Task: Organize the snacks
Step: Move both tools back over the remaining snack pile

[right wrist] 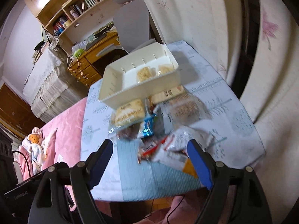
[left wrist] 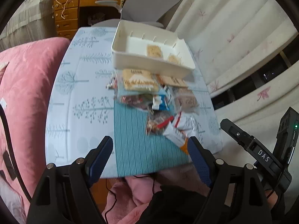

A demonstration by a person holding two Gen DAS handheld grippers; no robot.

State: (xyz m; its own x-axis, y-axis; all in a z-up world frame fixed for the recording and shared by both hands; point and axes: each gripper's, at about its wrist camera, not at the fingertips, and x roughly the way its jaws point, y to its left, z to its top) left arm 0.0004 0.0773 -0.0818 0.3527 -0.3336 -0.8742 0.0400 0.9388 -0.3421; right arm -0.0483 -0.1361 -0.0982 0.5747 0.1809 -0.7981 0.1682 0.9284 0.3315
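Snack packets (left wrist: 149,100) lie heaped before a white bin (left wrist: 149,56) holding two. Left gripper (left wrist: 149,149) and right gripper (right wrist: 149,151): jaws apart, empty.

A table (left wrist: 78,85) covered by a pale tree-print cloth is seen; on it are laid a teal ribbed mat (left wrist: 134,149), a white bin (left wrist: 130,59) and loose snack packets (left wrist: 140,83).

Both wrist views look steeply down, close over table (left wrist: 74,97) — share white bin (left wrist: 149,43), snack pile (right wrist: 149,123).
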